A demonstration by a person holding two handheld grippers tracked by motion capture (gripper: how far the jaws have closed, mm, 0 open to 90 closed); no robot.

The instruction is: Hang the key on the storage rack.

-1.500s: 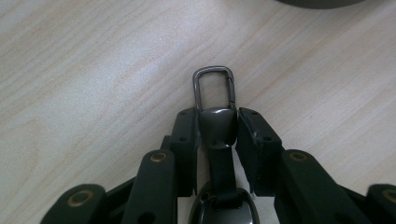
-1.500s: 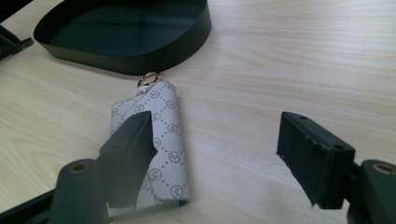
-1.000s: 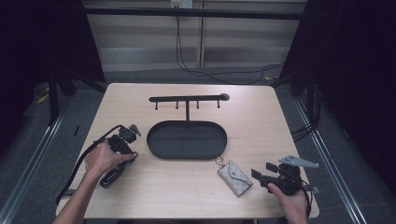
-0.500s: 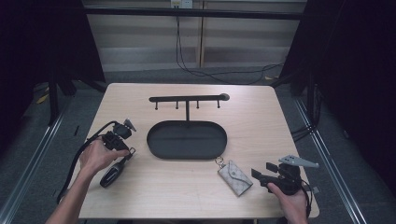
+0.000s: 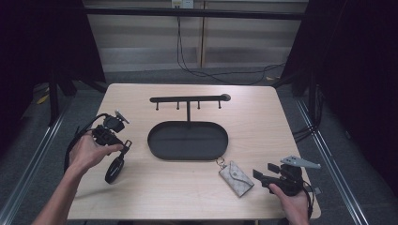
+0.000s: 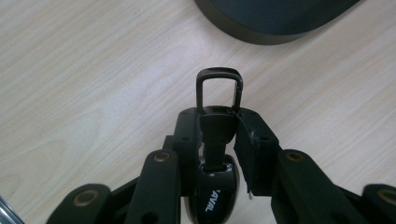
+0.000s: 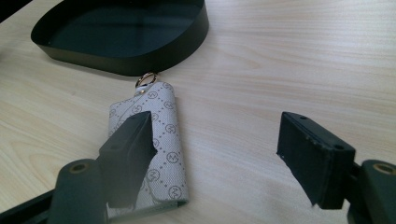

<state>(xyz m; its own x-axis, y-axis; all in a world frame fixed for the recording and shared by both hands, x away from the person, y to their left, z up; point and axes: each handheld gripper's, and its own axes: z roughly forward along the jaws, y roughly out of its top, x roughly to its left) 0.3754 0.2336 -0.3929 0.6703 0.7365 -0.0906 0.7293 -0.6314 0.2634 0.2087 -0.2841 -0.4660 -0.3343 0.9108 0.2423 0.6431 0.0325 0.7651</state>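
Car key fob (image 6: pixel 214 196), black w/ a carabiner clip (image 6: pixel 219 91) at its top, sits pinched in the left gripper (image 6: pixel 218 135); fingers (image 6: pixel 187 135) closed on the fob's neck so the clip pokes out free ahead, prob. so it can be hooked onto sth. In the high view that gripper (image 5: pixel 111 133) is at left-centre of frame, fob (image 5: pixel 114 169) hanging below the hand (image 5: pixel 87 152), low over the bench (image 5: pixel 263 117).

Black oval tray (image 5: pixel 187 139) w/ its T-shaped hook rack (image 5: pixel 187 99) sits mid-frame, just right of the fob.

Monogram key pouch (image 7: pixel 154 140) w/ gold ring (image 7: pixel 145 79) lies flat at lower centre-right, ring end nearly touching the tray wall (image 7: pixel 140 60). Right gripper (image 7: pixel 219 154) fingers wide open, empty, one finger (image 7: pixel 128 154) over the pouch edge, looks staged for a pickup.
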